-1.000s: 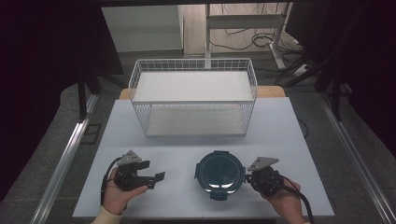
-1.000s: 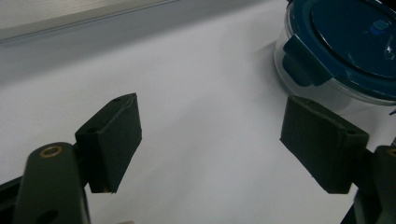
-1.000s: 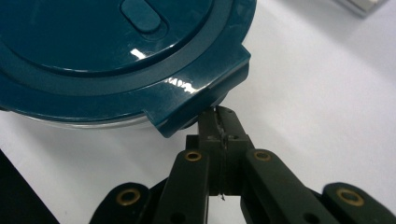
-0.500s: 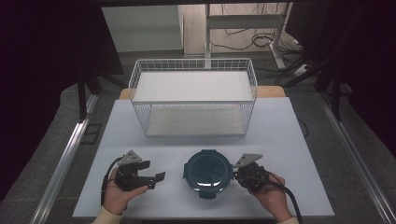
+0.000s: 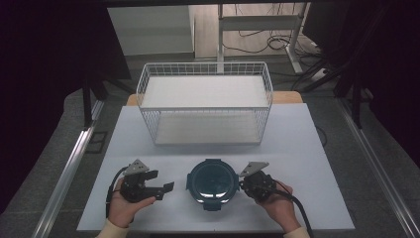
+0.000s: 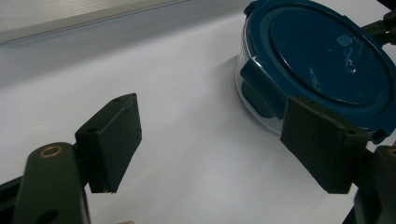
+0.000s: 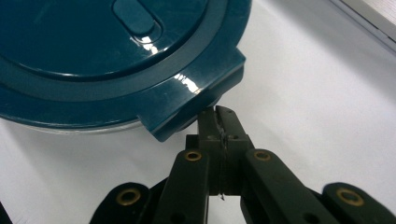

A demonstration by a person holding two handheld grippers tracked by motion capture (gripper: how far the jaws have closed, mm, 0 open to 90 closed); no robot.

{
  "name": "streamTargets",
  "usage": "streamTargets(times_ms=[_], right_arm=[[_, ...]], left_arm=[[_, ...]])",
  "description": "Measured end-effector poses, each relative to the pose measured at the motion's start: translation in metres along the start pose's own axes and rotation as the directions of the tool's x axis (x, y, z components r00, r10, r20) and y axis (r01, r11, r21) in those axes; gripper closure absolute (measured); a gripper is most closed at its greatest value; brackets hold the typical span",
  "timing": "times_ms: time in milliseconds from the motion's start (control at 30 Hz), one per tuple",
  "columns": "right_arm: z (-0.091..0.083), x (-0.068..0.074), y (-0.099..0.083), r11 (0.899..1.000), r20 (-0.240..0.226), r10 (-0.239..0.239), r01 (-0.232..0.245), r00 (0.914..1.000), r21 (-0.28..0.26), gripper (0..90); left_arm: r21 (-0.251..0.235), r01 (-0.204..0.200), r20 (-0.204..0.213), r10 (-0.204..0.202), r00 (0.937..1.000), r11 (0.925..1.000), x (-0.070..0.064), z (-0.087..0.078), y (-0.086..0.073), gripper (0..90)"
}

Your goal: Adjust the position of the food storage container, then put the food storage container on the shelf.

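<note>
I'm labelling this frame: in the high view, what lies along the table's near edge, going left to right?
Left claw → round blue-lidded container → right claw.

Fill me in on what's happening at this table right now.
A person works with a hand-held tool in each hand at a white table. The right tool, jaws together, sits against a clip tab at the edge of a round container with a dark blue lid; whether it pinches the tab is hard to tell. The left tool waits open beside the container, touching nothing. A white wire basket stands behind.
</note>
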State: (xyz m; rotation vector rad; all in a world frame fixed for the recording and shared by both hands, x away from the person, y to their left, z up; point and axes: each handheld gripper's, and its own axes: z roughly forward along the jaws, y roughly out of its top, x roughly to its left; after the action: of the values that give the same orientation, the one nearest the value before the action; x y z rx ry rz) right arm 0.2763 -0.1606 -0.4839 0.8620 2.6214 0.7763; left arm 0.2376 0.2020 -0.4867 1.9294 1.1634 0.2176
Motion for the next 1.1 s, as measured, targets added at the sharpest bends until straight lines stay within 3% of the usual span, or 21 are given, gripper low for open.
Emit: streamTargets(times_ms=[167, 233, 300, 333, 400, 433, 467, 500, 533, 600, 633, 700, 867, 1100], right_arm=[[-0.009, -0.002, -0.005, 0.999, 0.027, 0.021, -0.020, 0.9994, -0.034, 89.7], [-0.018, -0.006, -0.009, 0.996, 0.039, 0.055, -0.052, 0.9977, -0.074, 89.7], [-0.034, -0.012, -0.019, 0.987, 0.033, 0.102, -0.097, 0.9942, -0.130, 89.6], [-0.034, -0.012, -0.019, 0.987, 0.033, 0.102, -0.097, 0.9942, -0.130, 89.6], [-0.042, -0.017, -0.025, 0.976, 0.013, 0.136, -0.132, 0.9906, -0.171, 87.0], [-0.045, -0.019, -0.028, 0.970, -0.007, 0.154, -0.152, 0.9881, -0.190, 80.6], [-0.048, -0.024, -0.032, 0.953, -0.049, 0.200, -0.206, 0.9786, -0.221, 61.3], [-0.048, -0.024, -0.032, 0.953, -0.049, 0.200, -0.206, 0.9786, -0.221, 61.3], [-0.049, -0.027, -0.035, 0.940, -0.056, 0.226, -0.233, 0.9725, -0.248, 49.8], [-0.049, -0.029, -0.035, 0.930, -0.066, 0.246, -0.254, 0.9671, -0.264, 41.3], [-0.049, -0.029, -0.035, 0.930, -0.066, 0.246, -0.254, 0.9671, -0.264, 41.3], [-0.049, -0.032, -0.035, 0.915, -0.104, 0.256, -0.276, 0.9610, -0.295, 33.3], [-0.048, -0.033, -0.038, 0.914, -0.079, 0.235, -0.248, 0.9687, -0.320, 26.2], [-0.047, -0.031, -0.037, 0.911, -0.087, 0.244, -0.259, 0.9659, -0.322, 24.3]], left_arm=[[-0.006, 0.002, 0.000, -0.002, 1.0000, 1.0000, 0.001, -0.002, 0.000, 19.9], [-0.010, 0.001, -0.001, -0.001, 1.0000, 0.9999, 0.001, -0.003, 0.001, 19.8], [-0.014, 0.006, -0.002, -0.006, 1.0000, 0.9999, 0.002, -0.004, 0.001, 19.8], [-0.014, 0.006, -0.002, -0.006, 1.0000, 0.9999, 0.002, -0.004, 0.001, 19.7], [-0.014, 0.010, 0.000, -0.010, 0.9999, 0.9999, 0.002, -0.004, 0.001, 19.6], [-0.014, 0.012, 0.002, -0.012, 0.9999, 0.9998, 0.001, -0.003, 0.001, 19.6], [-0.013, 0.013, 0.004, -0.013, 0.9999, 0.9998, 0.001, -0.003, 0.001, 19.5], [-0.014, 0.014, 0.006, -0.014, 0.9999, 0.9998, 0.000, -0.003, 0.001, 19.5], [-0.016, 0.018, 0.011, -0.018, 0.9998, 0.9997, 0.000, -0.003, 0.002, 19.3], [-0.017, 0.020, 0.014, -0.019, 0.9997, 0.9997, 0.000, -0.004, 0.002, 19.1], [-0.021, 0.024, 0.018, -0.024, 0.9996, 0.9995, 0.000, -0.004, 0.002, 19.1], [-0.026, 0.036, 0.021, -0.036, 0.9991, 0.9990, 0.001, -0.005, 0.002, 19.3], [-0.034, 0.049, 0.033, -0.048, 0.9983, 0.9982, 0.001, -0.006, 0.003, 19.5], [-0.036, 0.050, 0.056, -0.048, 0.9973, 0.9981, -0.004, -0.005, 0.005, 19.4]])
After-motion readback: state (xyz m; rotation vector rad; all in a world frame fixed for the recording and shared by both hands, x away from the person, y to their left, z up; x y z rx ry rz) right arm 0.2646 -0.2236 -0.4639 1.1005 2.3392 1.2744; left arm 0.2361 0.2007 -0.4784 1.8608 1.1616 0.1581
